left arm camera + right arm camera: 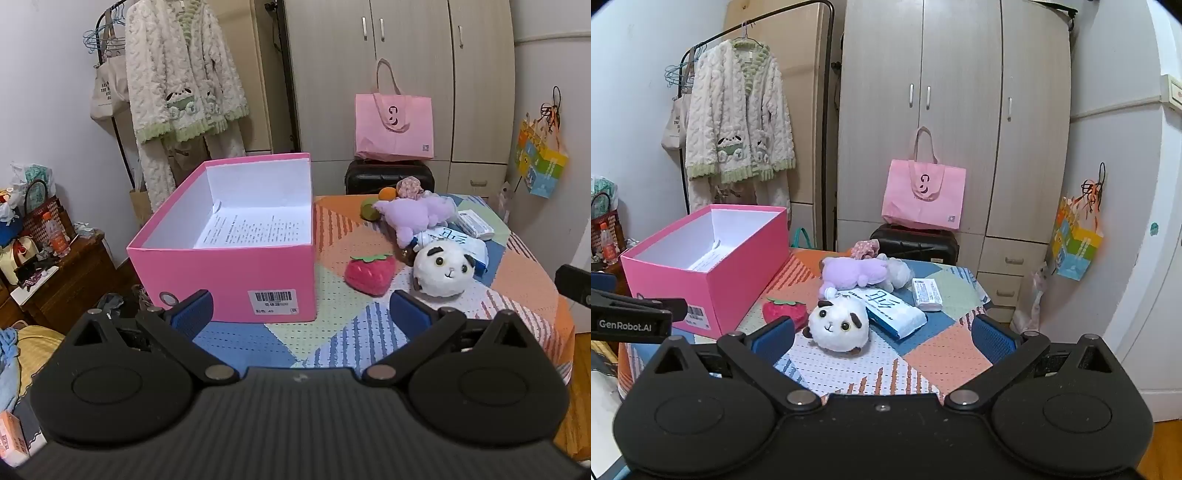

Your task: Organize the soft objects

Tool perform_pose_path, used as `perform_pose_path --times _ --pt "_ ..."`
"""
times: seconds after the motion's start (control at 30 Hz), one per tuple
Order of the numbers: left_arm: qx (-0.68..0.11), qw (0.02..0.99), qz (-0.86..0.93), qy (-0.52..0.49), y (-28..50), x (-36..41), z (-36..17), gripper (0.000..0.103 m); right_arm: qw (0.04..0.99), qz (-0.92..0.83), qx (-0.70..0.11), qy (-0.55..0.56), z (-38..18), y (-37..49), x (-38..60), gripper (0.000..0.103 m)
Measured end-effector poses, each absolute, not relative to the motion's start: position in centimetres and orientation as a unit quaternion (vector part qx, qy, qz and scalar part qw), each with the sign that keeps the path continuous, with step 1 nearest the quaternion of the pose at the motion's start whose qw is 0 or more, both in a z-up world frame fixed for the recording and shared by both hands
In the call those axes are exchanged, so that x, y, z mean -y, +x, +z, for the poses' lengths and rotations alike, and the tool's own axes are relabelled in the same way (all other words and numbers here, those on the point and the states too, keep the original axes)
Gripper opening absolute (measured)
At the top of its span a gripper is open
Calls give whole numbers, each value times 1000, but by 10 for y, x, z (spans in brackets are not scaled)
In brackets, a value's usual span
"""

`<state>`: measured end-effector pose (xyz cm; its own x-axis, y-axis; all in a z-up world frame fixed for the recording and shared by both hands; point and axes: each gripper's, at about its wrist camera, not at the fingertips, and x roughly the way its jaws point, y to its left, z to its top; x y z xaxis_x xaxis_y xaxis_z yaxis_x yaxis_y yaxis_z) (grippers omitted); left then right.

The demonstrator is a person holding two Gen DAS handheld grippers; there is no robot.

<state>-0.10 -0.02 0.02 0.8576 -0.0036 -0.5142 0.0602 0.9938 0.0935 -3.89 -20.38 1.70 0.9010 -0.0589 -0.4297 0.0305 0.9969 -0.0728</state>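
Observation:
An open pink box [229, 273] [713, 280] with a printed sheet inside stands on the left of the patterned table [332, 332] [945, 350]. To its right lie a red strawberry plush [369, 273] [785, 310], a white panda plush [443, 269] [838, 326], and a purple plush [417, 214] [853, 275] with a grey plush [899, 273] beside it. My left gripper [303, 315] hovers open in front of the box's near right corner. My right gripper [882, 338] is open just short of the panda plush, with nothing between its fingers.
Tissue packs [897, 314] [927, 293] and fruit [371, 210] lie among the plush toys. A black suitcase [916, 243] carrying a pink bag [923, 192] stands behind the table. A wardrobe [960, 110], a clothes rack with a fleece robe [181, 85] and a cluttered wooden cabinet [55, 280] surround it.

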Motion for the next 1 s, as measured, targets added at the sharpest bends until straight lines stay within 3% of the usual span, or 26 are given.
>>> perform_pose_path --times 1.0 --pt "-234 971 -25 42 -5 3 -8 103 973 -48 -227 -22 7 -35 218 103"
